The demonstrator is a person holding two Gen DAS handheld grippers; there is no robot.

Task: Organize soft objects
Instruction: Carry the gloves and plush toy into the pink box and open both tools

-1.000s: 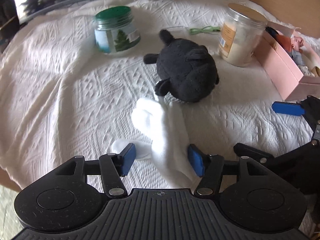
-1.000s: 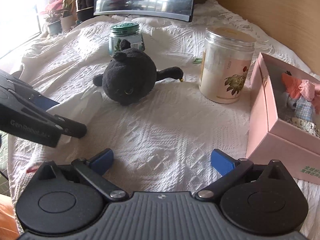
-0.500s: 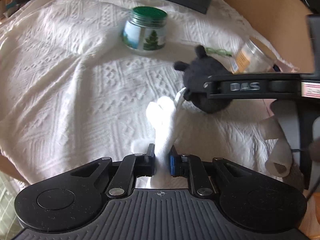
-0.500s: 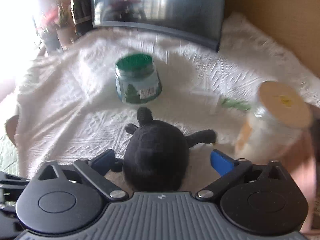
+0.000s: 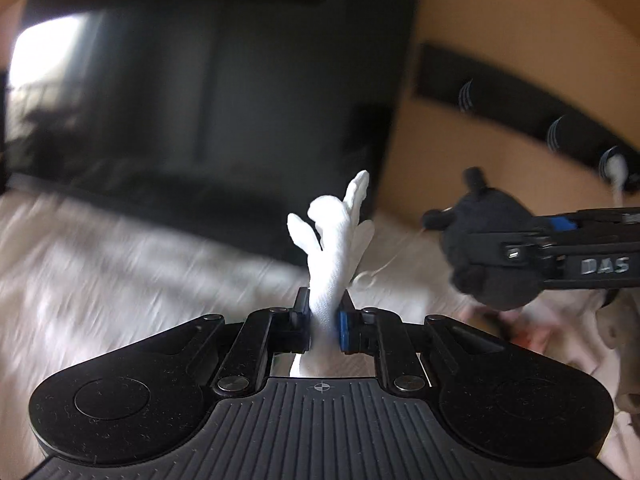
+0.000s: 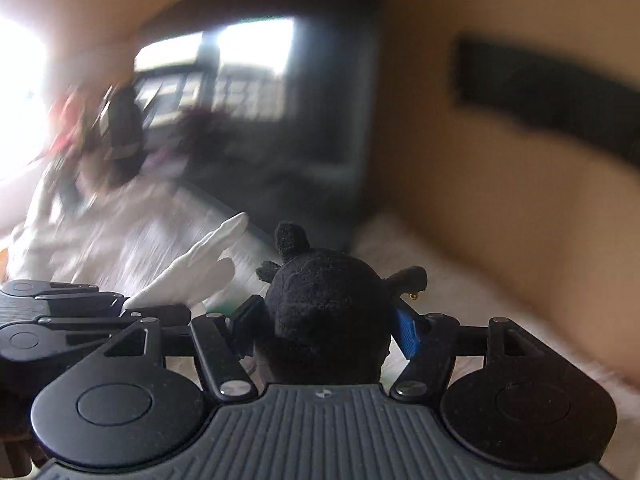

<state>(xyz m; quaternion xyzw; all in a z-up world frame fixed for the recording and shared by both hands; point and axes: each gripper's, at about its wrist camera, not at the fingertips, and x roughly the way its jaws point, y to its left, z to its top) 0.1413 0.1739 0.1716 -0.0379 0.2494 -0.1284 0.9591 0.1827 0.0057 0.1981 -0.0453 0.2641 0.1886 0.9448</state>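
While both soft things are hanging clear of the white bedspread (image 5: 100, 264), I'm carrying them together. Left gripper (image 5: 324, 320) is clenching the white sock (image 5: 332, 256) mid-length, toe end sticking up limp above the bedspread. Right gripper (image 6: 326, 326) has just been closing and is now pinching the black plush toy (image 6: 320, 300) by its round body, just right of the sock. I'm judging the carry needs steady, level hands: the sock is thin knit and floppy, the plush fuzzy and squashy, so it may slip. Dark monitor (image 5: 208, 96) is standing behind the bedspread, blurred.
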